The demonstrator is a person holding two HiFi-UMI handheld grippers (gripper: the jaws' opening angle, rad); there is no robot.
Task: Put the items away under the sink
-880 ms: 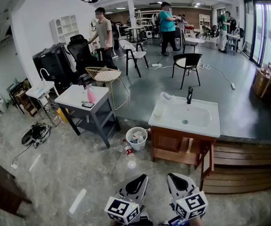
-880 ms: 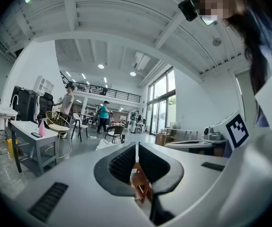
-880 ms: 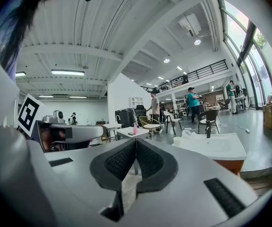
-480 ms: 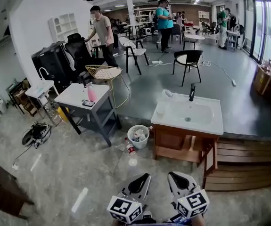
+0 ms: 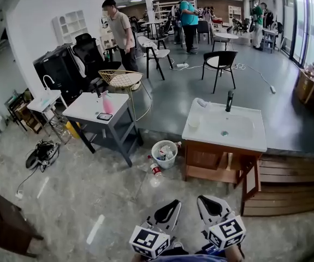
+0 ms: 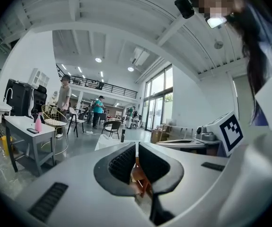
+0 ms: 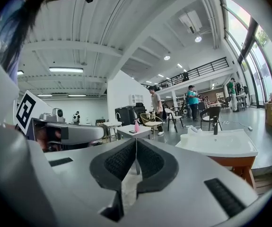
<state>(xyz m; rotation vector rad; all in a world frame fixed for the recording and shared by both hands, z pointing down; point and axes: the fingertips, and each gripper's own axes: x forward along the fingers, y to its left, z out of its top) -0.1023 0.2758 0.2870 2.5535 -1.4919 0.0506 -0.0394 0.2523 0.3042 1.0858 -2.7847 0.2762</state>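
The white sink (image 5: 244, 138) sits on a wooden cabinet (image 5: 217, 167) with an open shelf below, right of centre in the head view. A white cup (image 5: 194, 122) and a black faucet (image 5: 229, 100) stand on it. A pink bottle (image 5: 106, 103) and a phone (image 5: 104, 116) rest on the grey table (image 5: 86, 109). A plastic bottle (image 5: 155, 171) lies on the floor. My left gripper (image 5: 170, 209) and right gripper (image 5: 207, 203) hover low at the bottom edge, side by side, both shut and holding nothing. The jaws meet in the left gripper view (image 6: 136, 145) and the right gripper view (image 7: 136, 141).
A white waste basket (image 5: 165, 153) stands between table and sink. Wooden steps (image 5: 288, 192) run right of the cabinet. A gold wire chair (image 5: 123, 81) and black chairs (image 5: 221, 61) stand behind. Several people are at the back. Cables (image 5: 42, 154) lie on the floor at left.
The view has drawn a little closer to the sink and table. The person in grey at the back has stepped nearer. Both grippers stay shut at the bottom.
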